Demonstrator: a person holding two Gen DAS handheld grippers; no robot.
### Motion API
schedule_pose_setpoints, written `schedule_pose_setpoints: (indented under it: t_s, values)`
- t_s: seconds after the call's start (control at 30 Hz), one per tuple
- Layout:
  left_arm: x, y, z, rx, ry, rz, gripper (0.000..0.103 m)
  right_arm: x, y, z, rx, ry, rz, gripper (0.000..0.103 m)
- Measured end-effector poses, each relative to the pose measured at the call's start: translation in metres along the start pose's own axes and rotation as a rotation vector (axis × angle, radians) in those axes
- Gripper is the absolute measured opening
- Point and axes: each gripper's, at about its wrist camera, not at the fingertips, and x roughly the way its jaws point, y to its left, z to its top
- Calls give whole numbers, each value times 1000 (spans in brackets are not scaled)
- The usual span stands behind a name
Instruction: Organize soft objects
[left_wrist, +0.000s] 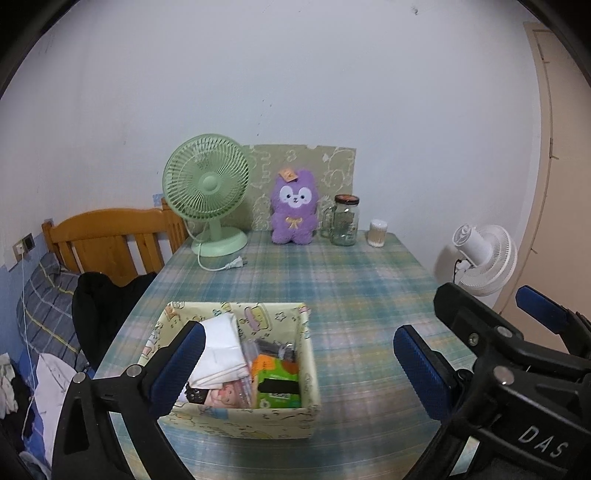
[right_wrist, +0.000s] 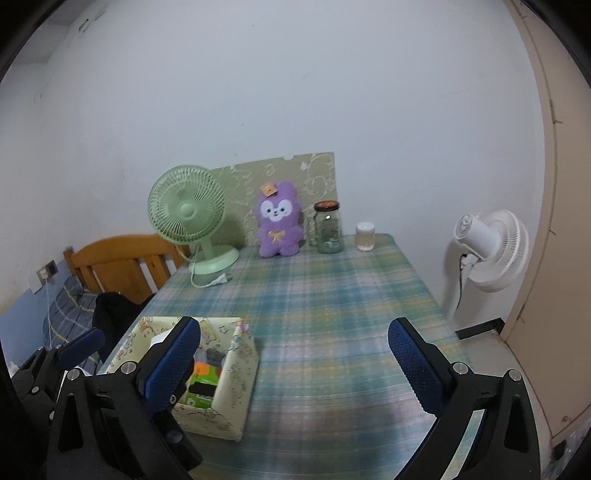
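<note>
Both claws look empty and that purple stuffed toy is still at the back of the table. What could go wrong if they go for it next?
The purple plush toy sits close beside a glass jar; an open left gripper or right gripper reaching in could knock the jar over. The green fan and its loose cord flank the other side and might snag.

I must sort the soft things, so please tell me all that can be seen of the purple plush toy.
The plush toy is a fluffy purple animal with two rounded ears, a white face patch with dark eyes and nose, and a small yellow bow on its chest. A small orange tag sits by one ear. It sits upright at the far end of the table, its back against a patterned green board, between the green fan and a glass jar. No tool touches it.
</note>
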Motion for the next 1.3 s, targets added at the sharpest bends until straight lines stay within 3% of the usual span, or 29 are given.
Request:
schedule_pose_setpoints:
  t_s: [0.63, 1.3]
  values:
    - [-36, -35, 6, 6, -76, 3, 103, -57, -60, 8, 24, -86, -72, 103]
    - [-49, -38, 3, 14, -93, 9, 103, -71, -72, 3, 31, -101, -83, 103]
